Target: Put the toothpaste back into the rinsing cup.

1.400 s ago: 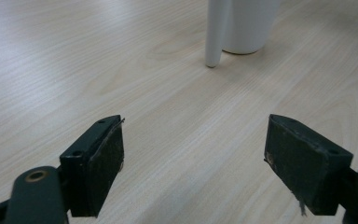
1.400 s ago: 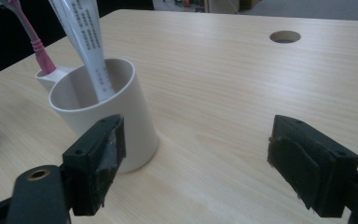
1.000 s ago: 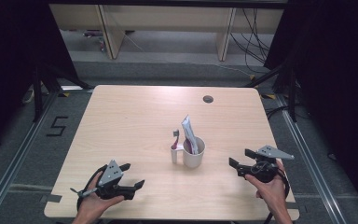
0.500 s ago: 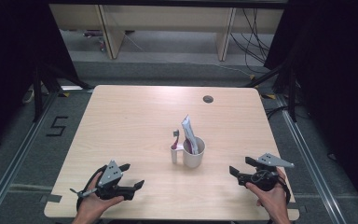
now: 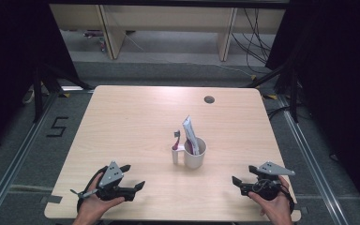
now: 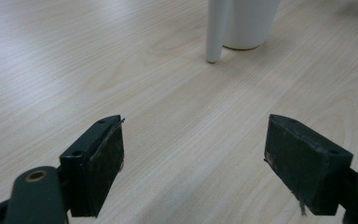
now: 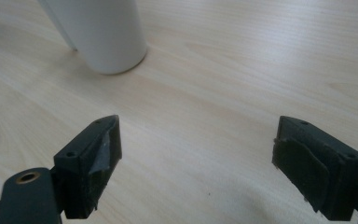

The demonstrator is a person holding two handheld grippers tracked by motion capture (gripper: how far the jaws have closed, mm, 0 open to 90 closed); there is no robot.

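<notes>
Cup [image 5: 195,153] is the thing both grippers are pointed at: a plain white one, standing upright a little right of the table's middle. It's got a toothpaste tube [image 5: 190,135] sticking up out of it, white with some purple-pink on it, leaning slightly toward the left. Right up against the cup's left side there's a toothbrush [image 5: 176,147] standing on end, white handle with a pinkish head on top. From above I honestly can't tell if the brush is in a holder fixed to the cup or just leaning on it, it's too small to make out.

Left gripper [image 5: 135,183] sits near the front-left part of the table [image 5: 136,117], held in the person's left hand [image 5: 93,206], jaws spread wide with nothing between them. In the left gripper view you see bare wood grain between the two black pads [image 6: 101,161], and up at the top the foot of the toothbrush handle with the bottom of the cup just behind it, well apart from the jaws.

Right gripper [image 5: 239,183] is at the front-right, in the right hand [image 5: 274,206], also gaping wide and holding nothing. Its own view shows the cup's lower half at the upper left, again well clear of the jaws, with the pale tabletop in between.

Both grippers are low over the table, roughly level with each other, one on each side of the cup and nearer the person than it is. There's a small round dark grommet hole [image 5: 209,99] toward the far right edge of the table.
</notes>
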